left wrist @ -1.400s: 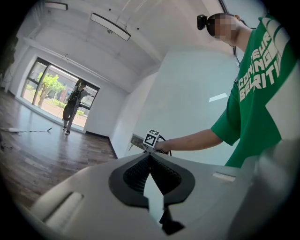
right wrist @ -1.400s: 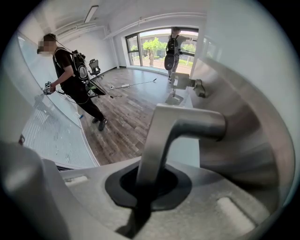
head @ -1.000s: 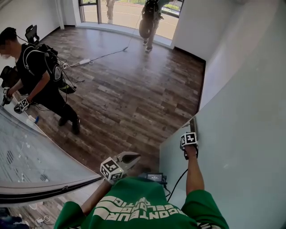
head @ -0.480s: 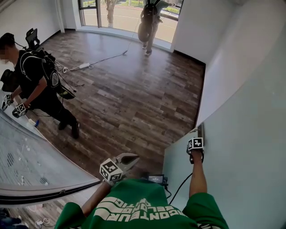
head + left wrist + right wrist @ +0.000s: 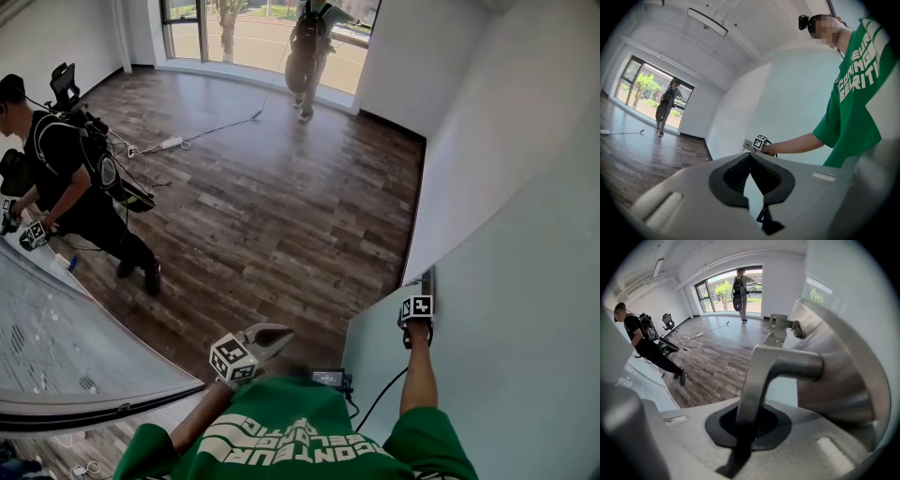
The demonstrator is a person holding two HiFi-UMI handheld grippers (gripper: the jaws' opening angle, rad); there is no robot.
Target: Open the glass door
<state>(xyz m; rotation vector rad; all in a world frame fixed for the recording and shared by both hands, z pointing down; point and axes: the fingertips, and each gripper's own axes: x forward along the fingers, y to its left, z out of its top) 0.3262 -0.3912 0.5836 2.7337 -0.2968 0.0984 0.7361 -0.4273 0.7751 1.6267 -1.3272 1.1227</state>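
Note:
The frosted glass door [image 5: 511, 319] fills the right side of the head view and stands ajar, its edge near my right hand. Its metal lever handle [image 5: 780, 364] runs down between the jaws of my right gripper [image 5: 749, 422], which is shut on it. In the head view that right gripper [image 5: 420, 292] sits at the door's edge on my outstretched arm. My left gripper [image 5: 277, 334] hovers in front of my chest, shut and holding nothing. The left gripper [image 5: 750, 155] points level toward the door, its tips touching.
A wood floor [image 5: 272, 206] lies beyond the door. A person in black with a backpack [image 5: 70, 173] works at a white table [image 5: 56, 342] on the left. Another person [image 5: 305, 47] stands by the far window. A cable [image 5: 202, 127] trails across the floor.
The door's edge and my right gripper on the handle have swung to the right and a little lower in the head view, widening the gap. My left gripper has hardly shifted.

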